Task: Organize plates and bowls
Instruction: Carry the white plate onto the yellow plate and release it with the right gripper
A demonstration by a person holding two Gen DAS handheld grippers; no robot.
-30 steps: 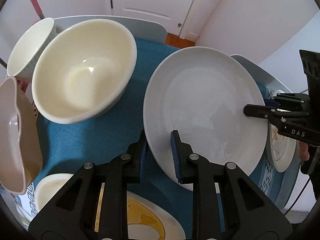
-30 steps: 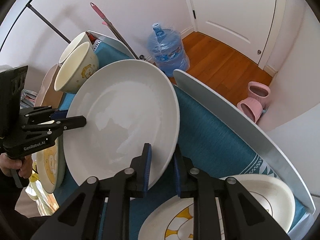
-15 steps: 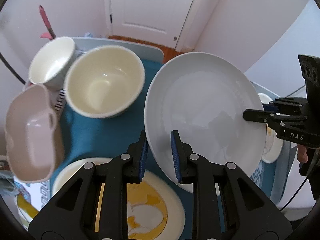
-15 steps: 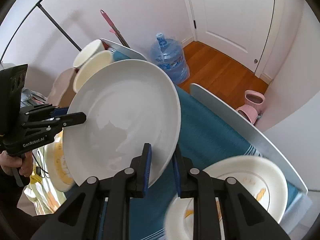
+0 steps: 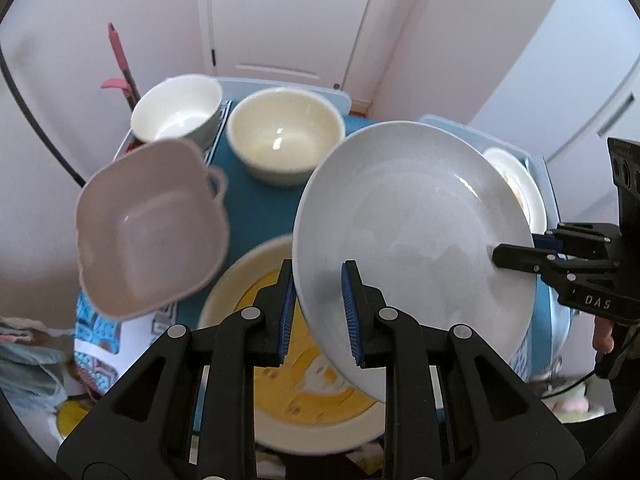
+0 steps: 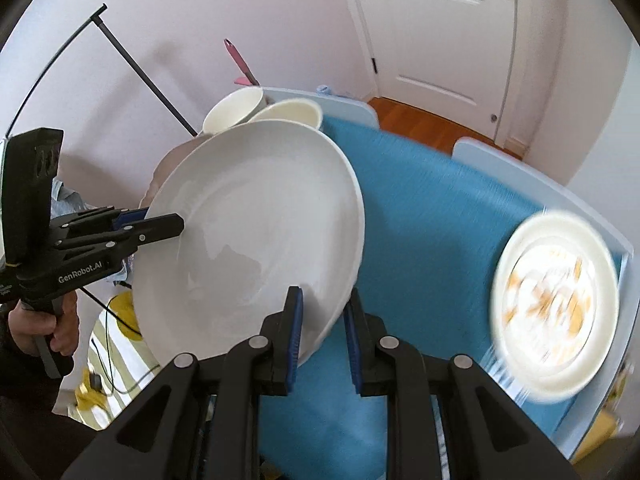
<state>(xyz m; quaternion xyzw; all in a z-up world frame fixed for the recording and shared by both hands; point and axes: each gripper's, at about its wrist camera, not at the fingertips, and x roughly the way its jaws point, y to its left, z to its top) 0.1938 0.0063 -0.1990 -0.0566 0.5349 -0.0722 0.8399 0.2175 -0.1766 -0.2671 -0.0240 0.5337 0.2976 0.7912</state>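
Home interior: white panelled door (image 5: 280,20), wood floor (image 6: 436,120), crockery on cloth-covered bench (image 6: 440,216), mop (image 5: 120,64).

Large plate (image 5: 412,240) held above the table (image 6: 580,194) between the left gripper (image 5: 318,312) and right gripper (image 6: 322,330), on opposite rims. Two bowls (image 5: 284,134) side by side behind it; patterned plate (image 5: 304,396) beneath; square dish (image 5: 148,226) left, apparently raised.

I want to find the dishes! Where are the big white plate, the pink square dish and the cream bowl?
big white plate (image 5: 412,224): left wrist view, its middle.
pink square dish (image 5: 150,232): left wrist view, inside bottom.
cream bowl (image 5: 286,136): left wrist view, inside wall.
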